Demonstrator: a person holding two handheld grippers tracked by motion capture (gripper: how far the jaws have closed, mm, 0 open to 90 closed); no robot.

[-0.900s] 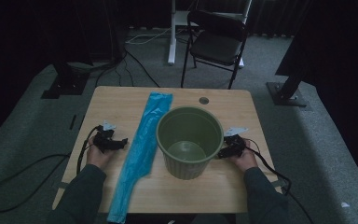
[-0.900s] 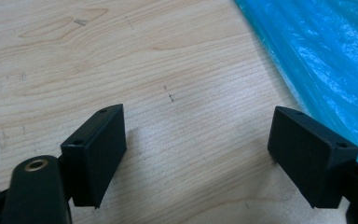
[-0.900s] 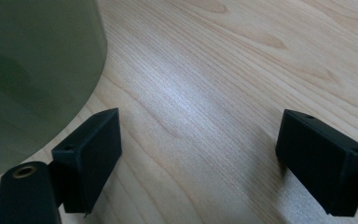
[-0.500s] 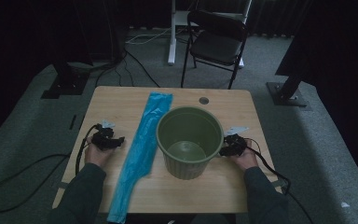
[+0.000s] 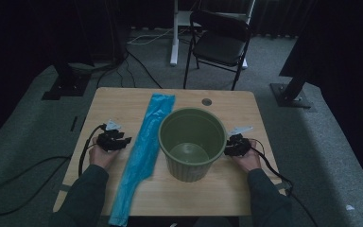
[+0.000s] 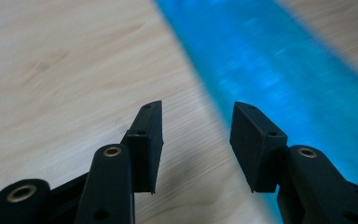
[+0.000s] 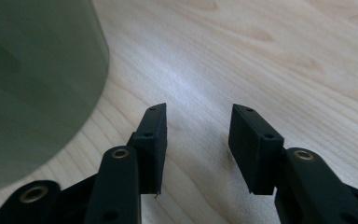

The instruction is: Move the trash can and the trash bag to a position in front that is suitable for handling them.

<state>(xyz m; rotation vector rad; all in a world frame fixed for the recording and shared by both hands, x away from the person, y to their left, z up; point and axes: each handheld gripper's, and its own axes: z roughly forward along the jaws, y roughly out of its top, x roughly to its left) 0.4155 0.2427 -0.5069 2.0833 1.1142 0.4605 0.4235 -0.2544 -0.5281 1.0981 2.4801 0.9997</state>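
A person sits at a wooden desk (image 5: 123, 106) with a two-jaw tool in each hand. A long blue plastic bag (image 5: 144, 149), folded flat into a narrow strip, lies on the desk with its long axis running from the person's edge toward the far edge, leaning slightly to the right as it goes away. Its near end hangs just over the front edge. Just to the right of the strip stands an upright, empty green bucket (image 5: 192, 142), its wall close beside the bag's middle.

The left tool (image 5: 123, 141) rests low over the desk just left of the strip, pointing toward it; seen from the left gripper view (image 6: 196, 140), its jaws are spread with bare wood between them, and the blue bag (image 6: 279, 65) runs diagonally past the right jaw, very near but not between the pads. The right tool (image 5: 227, 149) sits on the far side of the bucket, close against its wall; the right gripper view (image 7: 196, 140) has its jaws spread and empty, with the bucket (image 7: 32, 84) beside the left jaw.

The left tool is clearly nearer the bag, which lies crosswise to its reach; the bucket stands between the bag and the right tool.
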